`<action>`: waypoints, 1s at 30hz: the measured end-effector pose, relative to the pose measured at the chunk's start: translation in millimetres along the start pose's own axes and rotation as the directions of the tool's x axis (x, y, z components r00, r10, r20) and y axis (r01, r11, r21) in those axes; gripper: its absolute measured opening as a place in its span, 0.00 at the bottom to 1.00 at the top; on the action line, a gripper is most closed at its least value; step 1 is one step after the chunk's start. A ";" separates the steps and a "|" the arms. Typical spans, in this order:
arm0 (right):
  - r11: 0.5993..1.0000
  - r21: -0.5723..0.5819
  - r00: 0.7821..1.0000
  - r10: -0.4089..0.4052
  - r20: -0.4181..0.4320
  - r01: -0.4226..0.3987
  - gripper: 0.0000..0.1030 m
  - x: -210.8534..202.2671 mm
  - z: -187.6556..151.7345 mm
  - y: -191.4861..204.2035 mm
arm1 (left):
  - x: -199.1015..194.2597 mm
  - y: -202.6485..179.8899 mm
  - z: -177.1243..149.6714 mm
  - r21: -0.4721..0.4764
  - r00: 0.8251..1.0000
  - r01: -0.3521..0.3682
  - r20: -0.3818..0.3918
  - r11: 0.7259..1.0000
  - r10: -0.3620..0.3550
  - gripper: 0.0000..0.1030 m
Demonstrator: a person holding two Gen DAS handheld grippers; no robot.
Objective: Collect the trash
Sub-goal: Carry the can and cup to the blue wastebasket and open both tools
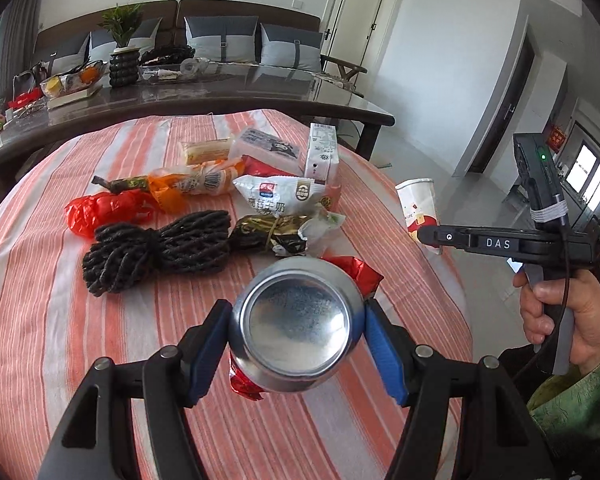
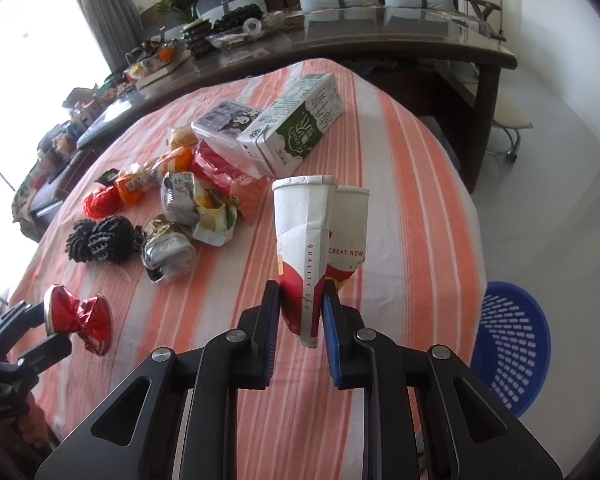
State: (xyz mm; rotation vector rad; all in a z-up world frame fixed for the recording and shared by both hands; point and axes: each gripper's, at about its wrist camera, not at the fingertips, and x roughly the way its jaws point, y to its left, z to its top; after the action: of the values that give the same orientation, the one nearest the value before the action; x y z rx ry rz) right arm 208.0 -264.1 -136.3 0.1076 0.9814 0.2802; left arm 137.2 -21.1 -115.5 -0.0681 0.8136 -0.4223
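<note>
Above the striped tablecloth (image 1: pixel 100 184), our left gripper (image 1: pixel 296 344) clamps a crushed red can (image 1: pixel 296 320). Our right gripper (image 2: pixel 302 320), marked "DAS" in the left view, pinches a flattened paper cup (image 2: pixel 304 240) reading "QUALITY CUP" and "CREAT NEW". A blue basket (image 2: pixel 512 344) stands on the floor.
</note>
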 end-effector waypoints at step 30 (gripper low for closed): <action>0.935 0.313 0.978 -0.117 -0.173 0.168 0.23 -18.3 -70.0 -271.8 | 230.2 -249.0 58.0 0.134 0.930 0.291 -0.272 0.947 -0.247 0.66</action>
State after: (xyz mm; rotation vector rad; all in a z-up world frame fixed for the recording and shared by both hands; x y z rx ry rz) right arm 190.5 -532.4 -219.0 0.3196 1.1761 -0.0117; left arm 234.3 -344.8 -179.9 0.0368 1.0203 -0.7727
